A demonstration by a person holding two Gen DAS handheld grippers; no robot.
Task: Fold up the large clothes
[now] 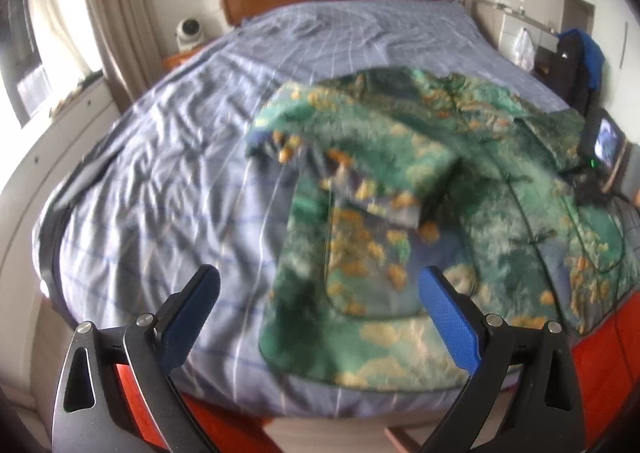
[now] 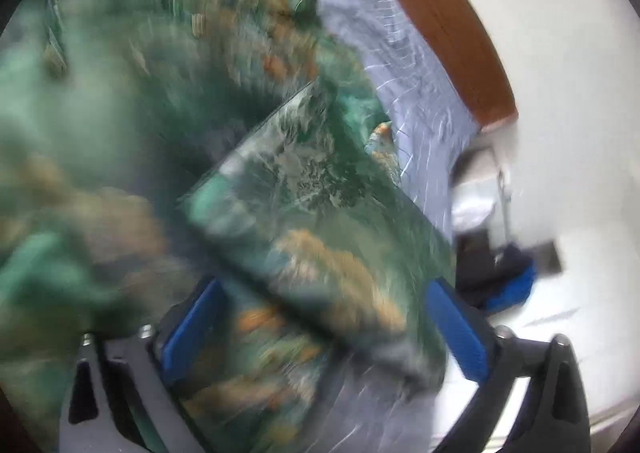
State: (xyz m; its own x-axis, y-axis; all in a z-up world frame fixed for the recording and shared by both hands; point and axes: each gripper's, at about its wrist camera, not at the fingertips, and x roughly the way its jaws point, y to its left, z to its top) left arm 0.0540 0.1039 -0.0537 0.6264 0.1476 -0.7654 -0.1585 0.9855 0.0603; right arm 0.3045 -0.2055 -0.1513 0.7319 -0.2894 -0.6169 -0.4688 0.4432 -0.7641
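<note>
My left tool (image 1: 320, 293) is spread wide, empty — the garment (image 1: 400, 173), green with orange patches, lies rumpled on the bed (image 1: 160, 133) ahead. My right tool (image 2: 324, 317), also spread, straddles a sleeve (image 2: 312, 221); grip undeterminable.

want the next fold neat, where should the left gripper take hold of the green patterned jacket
Grip the green patterned jacket at its near hem corner, coming in low from the bed's foot. That edge lies flat on the blue sheet in a single layer, just ahead of the open left gripper, so one of the fingers can probably slip under.
</note>
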